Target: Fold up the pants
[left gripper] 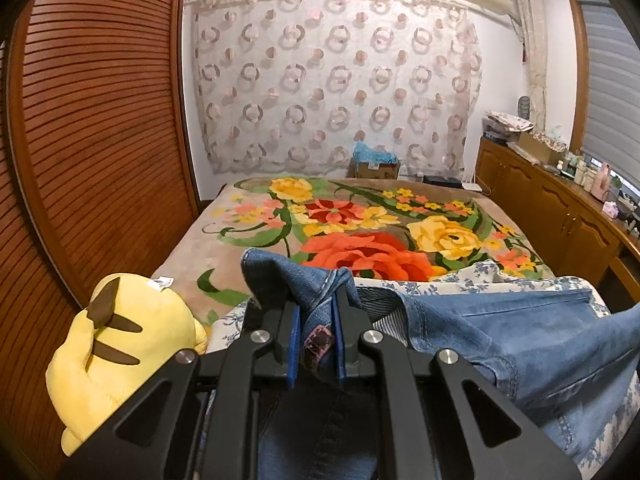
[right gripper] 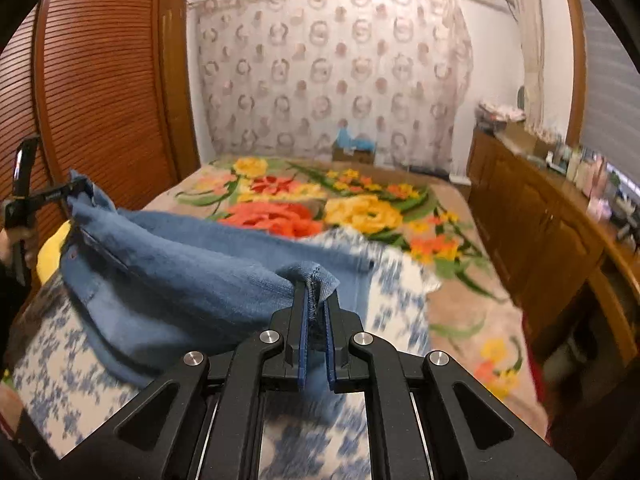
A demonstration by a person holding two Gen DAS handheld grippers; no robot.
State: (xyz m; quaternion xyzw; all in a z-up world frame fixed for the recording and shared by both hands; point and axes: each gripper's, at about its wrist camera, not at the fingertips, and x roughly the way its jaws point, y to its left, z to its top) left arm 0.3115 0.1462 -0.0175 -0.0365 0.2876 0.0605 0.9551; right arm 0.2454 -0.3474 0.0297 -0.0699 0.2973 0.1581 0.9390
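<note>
Left wrist view: left gripper (left gripper: 316, 300) clamped on a bunched fold of the blue denim pants (left gripper: 520, 340), narrow gap filled with fabric; a pink-and-dark patch visible between the blue pads (left gripper: 293, 344). Pants spread rightward from the jaws, inner striped lining exposed just right of the fingers. Blue-and-white floral sheet (left gripper: 452, 278) under the denim, ahead and to the right. Floral blanket (left gripper: 360, 224) farther ahead, covering the bed. Yellow plush toy (left gripper: 120, 344) left of the gripper, against the slatted wooden door (left gripper: 88, 120). Wooden cabinet (left gripper: 560, 216) far right.

Right wrist view, motion-blurred: right gripper (right gripper: 316, 304) closed on a stitched hem edge of the pants (right gripper: 192, 280), cloth pinched upright between the pads (right gripper: 304, 344). Denim stretched leftward and lifted toward the left gripper (right gripper: 74, 192), also gripping denim at far left. Floral sheet (right gripper: 396, 312) below and to the right; floral blanket (right gripper: 360, 208) ahead.
</note>
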